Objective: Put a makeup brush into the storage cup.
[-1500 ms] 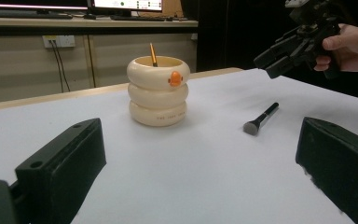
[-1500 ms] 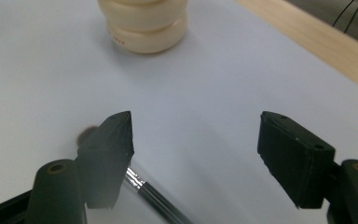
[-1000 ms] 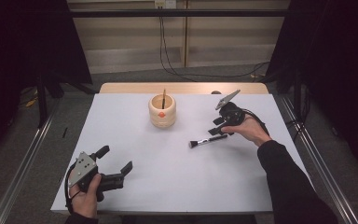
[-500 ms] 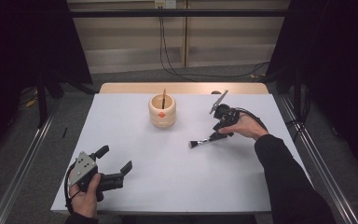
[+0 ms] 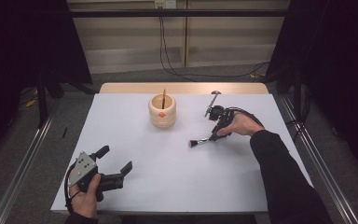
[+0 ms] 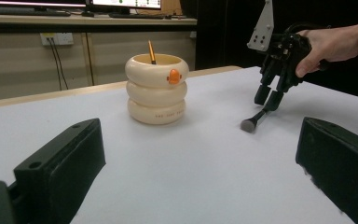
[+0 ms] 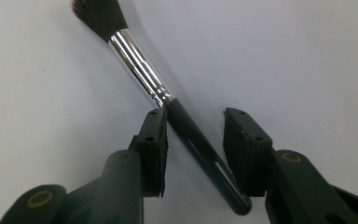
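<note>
A black make-up brush with a silver ferrule lies on the white table, right of centre. My right gripper points down over its handle, and the jaws have just been closing. In the right gripper view the brush handle runs slantwise between the jaws of the right gripper. It lies against the left pad, with a gap at the right pad. The left gripper view has the brush under the right gripper. My left gripper rests open at the front left, nothing between its jaws.
A cream ringed cup with an orange dot stands at the back centre, a thin brown stick upright in it; the cup faces my left gripper. The white table sheet ends at a wooden strip at the back. Metal rails run along both sides.
The right gripper has come down and left onto the brush's handle, and its jaws have narrowed around it. The brush lies where it was. The left gripper has kept still.
</note>
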`<move>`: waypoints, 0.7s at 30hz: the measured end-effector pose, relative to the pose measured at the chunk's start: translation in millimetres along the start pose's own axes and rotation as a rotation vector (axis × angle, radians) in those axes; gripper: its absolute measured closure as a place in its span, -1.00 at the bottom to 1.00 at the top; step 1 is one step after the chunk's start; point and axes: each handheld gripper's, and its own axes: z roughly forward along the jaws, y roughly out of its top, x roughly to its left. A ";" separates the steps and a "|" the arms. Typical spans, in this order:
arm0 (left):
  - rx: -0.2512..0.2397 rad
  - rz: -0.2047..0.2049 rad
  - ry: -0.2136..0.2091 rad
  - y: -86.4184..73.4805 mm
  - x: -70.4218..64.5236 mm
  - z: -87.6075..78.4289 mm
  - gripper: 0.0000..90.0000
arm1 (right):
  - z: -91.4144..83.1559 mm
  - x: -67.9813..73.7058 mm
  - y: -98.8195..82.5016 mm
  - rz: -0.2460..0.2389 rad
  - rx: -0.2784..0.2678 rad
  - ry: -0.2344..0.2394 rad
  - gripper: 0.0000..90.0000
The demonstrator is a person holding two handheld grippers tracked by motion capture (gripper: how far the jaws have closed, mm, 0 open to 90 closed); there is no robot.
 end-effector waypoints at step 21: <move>0.008 0.009 0.000 -0.4 0.3 0.0 -0.97 | 8.4 6.9 9.4 -0.051 0.065 -0.042 0.65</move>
